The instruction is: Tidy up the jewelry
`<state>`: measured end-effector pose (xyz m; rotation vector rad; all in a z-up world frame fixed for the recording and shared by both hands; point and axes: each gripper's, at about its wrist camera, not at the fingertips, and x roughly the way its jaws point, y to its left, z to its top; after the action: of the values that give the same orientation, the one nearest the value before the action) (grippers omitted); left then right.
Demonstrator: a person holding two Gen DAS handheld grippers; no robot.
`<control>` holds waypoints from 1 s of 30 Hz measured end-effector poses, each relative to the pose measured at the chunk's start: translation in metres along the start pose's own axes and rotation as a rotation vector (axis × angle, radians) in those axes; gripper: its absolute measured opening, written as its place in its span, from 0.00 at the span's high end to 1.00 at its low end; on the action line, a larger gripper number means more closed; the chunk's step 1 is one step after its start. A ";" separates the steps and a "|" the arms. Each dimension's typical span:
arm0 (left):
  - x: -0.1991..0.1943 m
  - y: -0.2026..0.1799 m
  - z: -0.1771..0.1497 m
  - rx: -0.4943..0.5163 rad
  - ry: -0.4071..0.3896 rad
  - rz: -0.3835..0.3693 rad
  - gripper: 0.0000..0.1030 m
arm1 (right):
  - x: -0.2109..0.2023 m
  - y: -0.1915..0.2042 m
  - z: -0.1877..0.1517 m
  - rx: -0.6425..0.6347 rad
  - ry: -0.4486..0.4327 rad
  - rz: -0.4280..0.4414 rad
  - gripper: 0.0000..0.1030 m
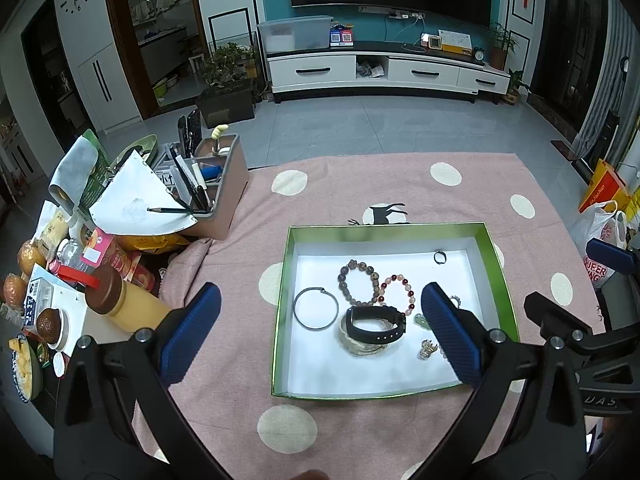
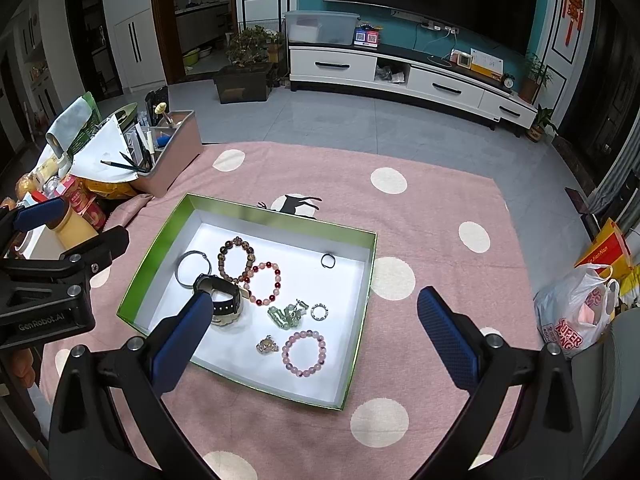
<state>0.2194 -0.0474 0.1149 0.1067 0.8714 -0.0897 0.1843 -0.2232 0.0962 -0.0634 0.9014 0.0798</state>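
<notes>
A green-rimmed box [image 1: 285,280] [image 2: 362,312] with a white floor lies on the pink dotted cloth. Inside lie a metal bangle [image 1: 315,308] [image 2: 193,267], a brown bead bracelet [image 1: 359,282] [image 2: 236,260], a red bead bracelet [image 1: 398,292] [image 2: 265,282], a black watch [image 1: 376,323] [image 2: 224,296] on a pale bangle, a small black ring [image 1: 440,257] [image 2: 328,260], a pink bead bracelet [image 2: 304,354], green charms [image 2: 286,316] and a small ring [image 2: 319,312]. My left gripper [image 1: 320,320] is open and empty above the box's near side. My right gripper [image 2: 316,320] is open and empty above the box.
A pink organiser [image 1: 216,184] [image 2: 172,148] with pens stands at the cloth's back left. Food packets, a yellow bottle [image 1: 128,300] and papers crowd the left edge. A plastic bag [image 2: 576,312] sits at the right. A TV cabinet [image 1: 384,72] is far behind.
</notes>
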 end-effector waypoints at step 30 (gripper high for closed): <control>0.010 -0.001 0.000 -0.010 0.020 0.006 0.02 | 0.004 -0.002 -0.001 0.002 -0.002 -0.008 0.01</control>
<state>0.2257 -0.0489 0.1075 0.1010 0.8912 -0.0784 0.1862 -0.2247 0.0929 -0.0646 0.8993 0.0716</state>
